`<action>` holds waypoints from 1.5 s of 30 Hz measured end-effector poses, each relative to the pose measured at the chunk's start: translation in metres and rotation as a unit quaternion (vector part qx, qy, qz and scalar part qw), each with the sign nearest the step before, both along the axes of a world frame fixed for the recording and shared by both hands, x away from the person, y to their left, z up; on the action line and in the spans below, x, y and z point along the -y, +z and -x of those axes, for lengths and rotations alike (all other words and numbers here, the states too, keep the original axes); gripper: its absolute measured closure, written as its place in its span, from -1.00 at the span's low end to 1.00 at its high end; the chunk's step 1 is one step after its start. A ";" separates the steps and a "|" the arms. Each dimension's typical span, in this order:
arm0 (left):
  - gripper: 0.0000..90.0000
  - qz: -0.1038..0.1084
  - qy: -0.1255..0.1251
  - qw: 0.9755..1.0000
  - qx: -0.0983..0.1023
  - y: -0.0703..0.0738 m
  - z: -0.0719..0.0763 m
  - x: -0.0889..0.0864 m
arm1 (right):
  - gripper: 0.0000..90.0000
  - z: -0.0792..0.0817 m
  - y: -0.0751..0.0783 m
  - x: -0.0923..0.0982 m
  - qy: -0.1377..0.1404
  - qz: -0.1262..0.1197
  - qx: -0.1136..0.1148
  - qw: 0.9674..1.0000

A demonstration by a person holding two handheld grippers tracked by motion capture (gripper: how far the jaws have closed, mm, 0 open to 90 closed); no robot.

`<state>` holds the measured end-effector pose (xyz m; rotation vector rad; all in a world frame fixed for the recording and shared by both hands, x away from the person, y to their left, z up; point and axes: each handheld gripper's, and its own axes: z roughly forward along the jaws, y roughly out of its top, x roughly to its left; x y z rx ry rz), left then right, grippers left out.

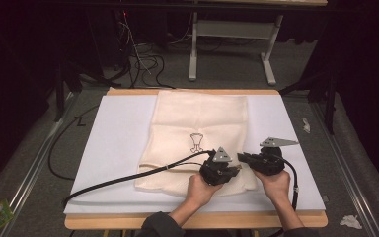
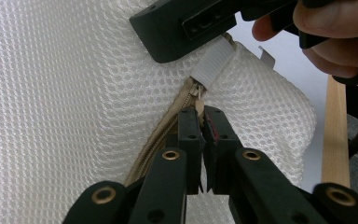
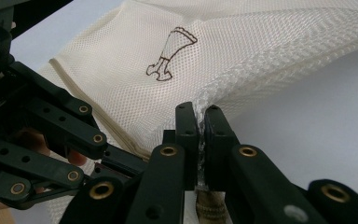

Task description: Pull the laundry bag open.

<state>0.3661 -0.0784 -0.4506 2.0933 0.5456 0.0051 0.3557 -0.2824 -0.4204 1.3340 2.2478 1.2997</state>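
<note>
- Black jaws of the left tongs (image 2: 201,122) rise from the bottom of the left gripper view, closed together on the small tan zipper pull (image 2: 199,103) of the mesh bag (image 2: 74,93); the tan zipper (image 2: 161,133) runs away under them toward the lower left
- Right tongs (image 3: 200,116) likewise stand pinched together in the right gripper view, clamped on a raised fold of the bag's edge; the mesh bunches up between the pads
- Seen from the left gripper view, the right tongs grip the bag at a grey fabric tab (image 2: 213,60) just above the zipper pull; the person's fingers (image 2: 335,23) wrap the black body at the upper right
- From the high view, both hands (image 1: 202,190) sit close together at the bag's near right corner, left tongs just beside right tongs, almost touching
- Cream bag lies flat on a white sheet (image 1: 113,138) that covers the wooden tabletop (image 1: 128,222), reaching from the far edge to near the person; a small brown printed figure (image 1: 196,142) marks its middle
- Black cable (image 1: 128,177) trails from the left tongs across the sheet to the left
</note>
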 end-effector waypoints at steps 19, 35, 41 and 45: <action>0.93 -0.021 -0.012 0.999 0.024 0.009 0.005 -0.008 | 0.95 0.003 -0.003 0.006 0.000 0.010 0.000 1.000; 0.93 -0.040 -0.011 0.998 0.042 0.018 0.007 -0.015 | 0.96 0.005 0.000 0.007 0.010 -0.005 0.002 1.000; 0.93 -0.035 -0.009 0.998 0.042 0.019 0.008 -0.022 | 0.96 0.006 -0.001 0.009 0.013 -0.014 0.007 1.000; 0.93 -0.036 -0.005 0.999 0.038 0.018 0.007 -0.026 | 0.96 0.006 -0.001 0.011 0.013 -0.023 0.006 1.000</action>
